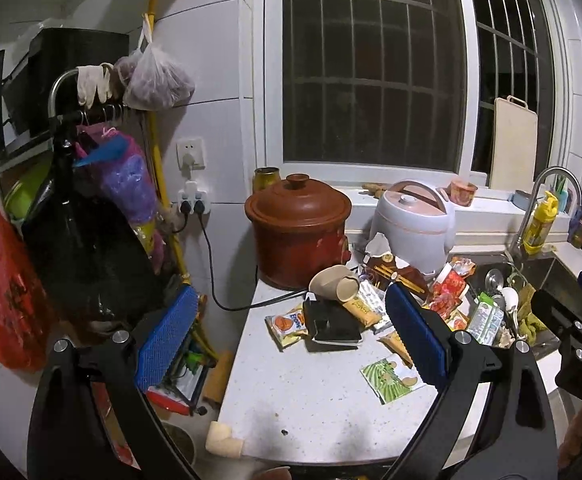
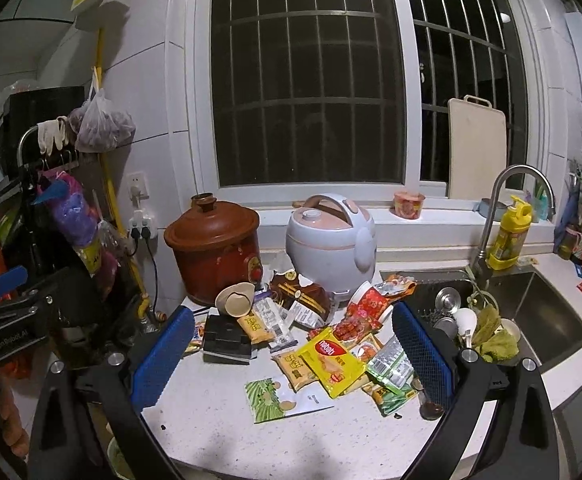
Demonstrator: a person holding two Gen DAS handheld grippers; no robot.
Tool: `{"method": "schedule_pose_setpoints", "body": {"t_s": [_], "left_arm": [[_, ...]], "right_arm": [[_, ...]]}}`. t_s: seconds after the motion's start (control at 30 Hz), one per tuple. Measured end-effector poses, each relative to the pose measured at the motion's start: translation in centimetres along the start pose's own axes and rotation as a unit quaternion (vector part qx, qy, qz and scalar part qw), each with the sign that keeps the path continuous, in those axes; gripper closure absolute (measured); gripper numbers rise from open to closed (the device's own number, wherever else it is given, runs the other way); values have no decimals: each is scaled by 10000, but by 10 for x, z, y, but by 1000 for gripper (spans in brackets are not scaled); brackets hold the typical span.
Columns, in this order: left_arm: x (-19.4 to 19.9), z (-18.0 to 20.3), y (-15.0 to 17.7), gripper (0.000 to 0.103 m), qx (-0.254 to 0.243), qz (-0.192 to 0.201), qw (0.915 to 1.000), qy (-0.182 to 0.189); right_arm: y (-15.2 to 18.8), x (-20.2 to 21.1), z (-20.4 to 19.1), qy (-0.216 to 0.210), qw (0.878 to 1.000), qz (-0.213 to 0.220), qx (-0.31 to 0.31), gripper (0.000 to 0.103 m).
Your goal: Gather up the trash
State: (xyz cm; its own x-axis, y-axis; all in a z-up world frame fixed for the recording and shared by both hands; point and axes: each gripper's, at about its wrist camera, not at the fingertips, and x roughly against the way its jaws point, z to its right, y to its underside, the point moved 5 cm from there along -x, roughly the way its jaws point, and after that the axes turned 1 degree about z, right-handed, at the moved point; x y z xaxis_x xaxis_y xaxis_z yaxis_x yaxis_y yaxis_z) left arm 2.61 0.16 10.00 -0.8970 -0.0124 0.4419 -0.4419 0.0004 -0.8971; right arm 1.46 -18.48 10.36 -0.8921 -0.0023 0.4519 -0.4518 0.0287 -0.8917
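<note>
Snack wrappers are scattered on the white counter (image 2: 219, 424): a yellow wrapper (image 2: 333, 362), a green-and-white wrapper (image 2: 279, 396) that also shows in the left wrist view (image 1: 391, 378), an orange packet (image 1: 285, 326), a red packet (image 2: 367, 306) and a tipped paper cup (image 1: 333, 282) (image 2: 235, 300). My left gripper (image 1: 287, 340) is open and empty above the counter's left part. My right gripper (image 2: 291, 354) is open and empty above the wrapper pile. Each gripper shows at the edge of the other's view.
A brown clay pot (image 2: 213, 246) and a white rice cooker (image 2: 331, 242) stand at the back. A black box (image 2: 227, 340) lies among the wrappers. The sink (image 2: 547, 312) with dishes is at the right. Bags hang on a rack (image 1: 91, 200) at the left.
</note>
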Motion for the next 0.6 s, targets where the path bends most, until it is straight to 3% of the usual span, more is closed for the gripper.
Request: {"method": "schedule_pose_setpoints", "body": {"t_s": [0.6], "left_arm": [[-21,5,8,11,-10,-241,9996,135]], "right_arm": [[1,-17,4,220,9997,-117,-63,5]]}}
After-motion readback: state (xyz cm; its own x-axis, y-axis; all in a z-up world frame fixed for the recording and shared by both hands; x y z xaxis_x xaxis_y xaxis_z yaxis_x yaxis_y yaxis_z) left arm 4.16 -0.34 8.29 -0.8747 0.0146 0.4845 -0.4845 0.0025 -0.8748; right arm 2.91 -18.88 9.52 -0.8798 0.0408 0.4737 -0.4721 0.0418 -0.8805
